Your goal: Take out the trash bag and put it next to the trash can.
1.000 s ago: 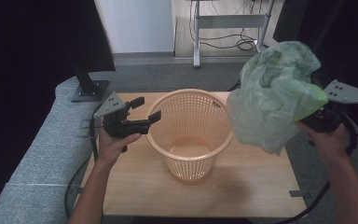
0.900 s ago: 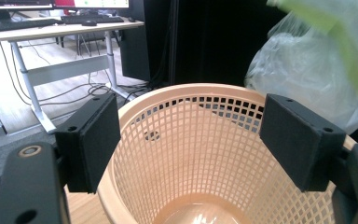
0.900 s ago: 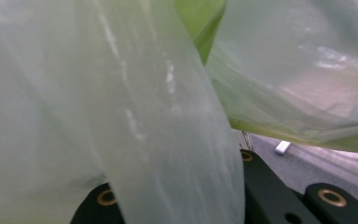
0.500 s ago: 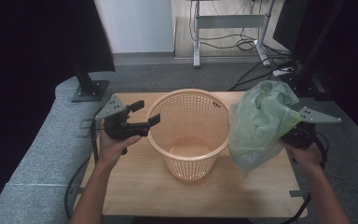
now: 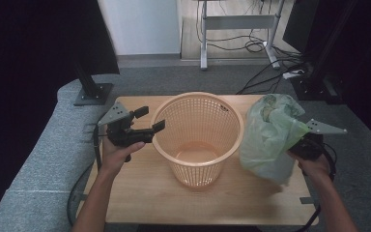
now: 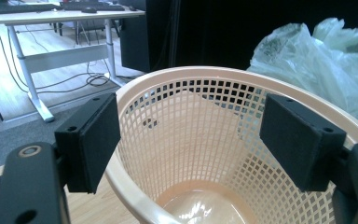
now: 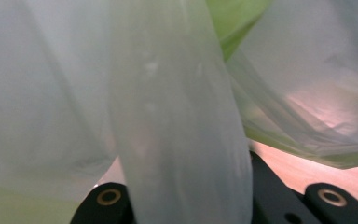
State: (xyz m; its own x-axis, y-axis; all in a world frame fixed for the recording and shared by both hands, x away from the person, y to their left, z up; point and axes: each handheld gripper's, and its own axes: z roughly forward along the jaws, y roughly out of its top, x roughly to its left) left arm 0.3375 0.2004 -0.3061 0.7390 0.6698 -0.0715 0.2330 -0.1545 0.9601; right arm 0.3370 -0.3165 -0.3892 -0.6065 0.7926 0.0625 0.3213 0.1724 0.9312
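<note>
An orange mesh basket (image 5: pixel 170 153) stands upright in the middle of the wooden table (image 5: pixel 140 203). My left gripper (image 5: pixel 150 119) hovers at its left rim, open, and the basket's inside (image 6: pixel 191 121) shows beyond its black pads (image 6: pixel 93 140). To the basket's right, a pale green plastic bag (image 5: pixel 270 140) rests low on the table, bunched and puffy. My right gripper (image 5: pixel 298 148) is shut on the bag's side. Folds of the bag (image 7: pixel 177 116) drape over the jaws in the right gripper view. The bag (image 6: pixel 326 60) also rises behind the basket's far rim.
A black monitor stand (image 5: pixel 94 92) sits off the table's far left corner. A grey padded surface (image 5: pixel 43 159) borders the table on the left. A metal desk frame (image 5: pixel 241 21) and floor cables (image 5: pixel 265 46) lie beyond the far edge.
My right hand has come down with the bag, from high above the table's right side to table level beside the basket. The left gripper has stayed put.
</note>
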